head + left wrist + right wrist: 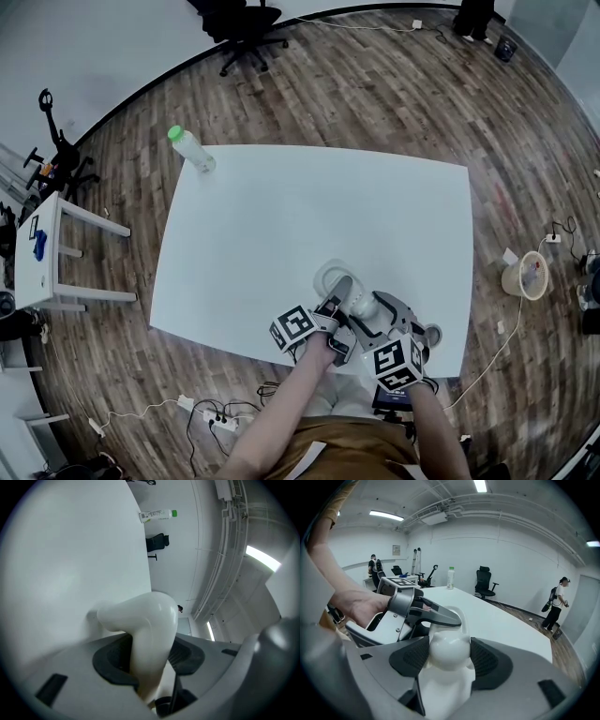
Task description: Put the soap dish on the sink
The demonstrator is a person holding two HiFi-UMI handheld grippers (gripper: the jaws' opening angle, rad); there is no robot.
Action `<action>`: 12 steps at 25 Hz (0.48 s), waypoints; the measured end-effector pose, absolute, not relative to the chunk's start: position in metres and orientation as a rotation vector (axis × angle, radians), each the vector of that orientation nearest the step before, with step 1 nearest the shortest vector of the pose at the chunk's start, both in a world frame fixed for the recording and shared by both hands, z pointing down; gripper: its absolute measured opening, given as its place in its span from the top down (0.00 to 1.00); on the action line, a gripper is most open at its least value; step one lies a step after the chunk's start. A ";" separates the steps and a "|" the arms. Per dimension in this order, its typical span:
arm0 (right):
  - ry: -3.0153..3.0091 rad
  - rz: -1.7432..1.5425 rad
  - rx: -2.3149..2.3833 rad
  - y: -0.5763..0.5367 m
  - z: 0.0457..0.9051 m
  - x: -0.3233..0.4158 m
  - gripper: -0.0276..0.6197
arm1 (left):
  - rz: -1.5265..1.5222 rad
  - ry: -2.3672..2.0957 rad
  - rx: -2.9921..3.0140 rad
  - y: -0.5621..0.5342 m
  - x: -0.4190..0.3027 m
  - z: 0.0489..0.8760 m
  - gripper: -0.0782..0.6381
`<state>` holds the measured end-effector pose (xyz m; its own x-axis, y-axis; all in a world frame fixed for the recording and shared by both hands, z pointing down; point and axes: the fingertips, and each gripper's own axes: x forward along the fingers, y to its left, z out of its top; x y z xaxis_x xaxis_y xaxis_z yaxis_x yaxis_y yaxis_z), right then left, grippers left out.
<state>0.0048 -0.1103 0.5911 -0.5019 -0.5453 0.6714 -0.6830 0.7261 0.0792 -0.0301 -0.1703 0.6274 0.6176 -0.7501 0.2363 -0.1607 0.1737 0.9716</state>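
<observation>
2 grippers, 1 dish: both are clenched on the same white piece, which I take to be the soap dish (pixel 335 279), at the near edge of the worktop (pixel 319 206).

Right gripper (pixel 449 657): pads press both sides of a rounded knob at the dish's near end.

Left gripper (pixel 150 656): closed on the curved neck just beyond that, coming in from the left. In the right gripper view its fingers (pixel 440 615) lie across the dish right behind the knob.

Long axis, as I read it, runs from the knob away from me to the oval rim, which points toward the worktop's middle. So the dish sits straight ahead of the right fingers and crosswise to the left ones. Can't tell whether its base touches the worktop or hangs just above.

Key gap: no sink in any view, so I can't say which way the dish has to travel. Only other thing up there is 1 bottle (pixel 192 148) at the far left corner, well apart.

My guess: neither hand is nearer, both have it; 1 must let go before a clean set-down.
</observation>
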 end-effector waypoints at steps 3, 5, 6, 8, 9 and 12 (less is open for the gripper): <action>-2.221 0.221 0.929 -0.111 0.589 0.006 0.52 | -0.499 -0.839 1.363 -0.170 -0.028 0.625 0.62; -2.210 0.214 0.953 -0.114 0.587 0.010 0.52 | -0.493 -0.825 1.355 -0.168 -0.025 0.624 0.57; -2.203 0.214 0.972 -0.116 0.586 0.013 0.52 | -0.490 -0.821 1.351 -0.166 -0.024 0.625 0.56; -2.191 0.220 1.008 -0.121 0.585 0.020 0.52 | -0.483 -0.823 1.347 -0.162 -0.027 0.626 0.55; -2.187 0.226 1.020 -0.123 0.585 0.023 0.52 | -0.481 -0.825 1.345 -0.160 -0.029 0.627 0.55; -2.174 0.235 1.036 -0.127 0.587 0.032 0.52 | -0.495 -0.821 1.331 -0.158 -0.033 0.627 0.55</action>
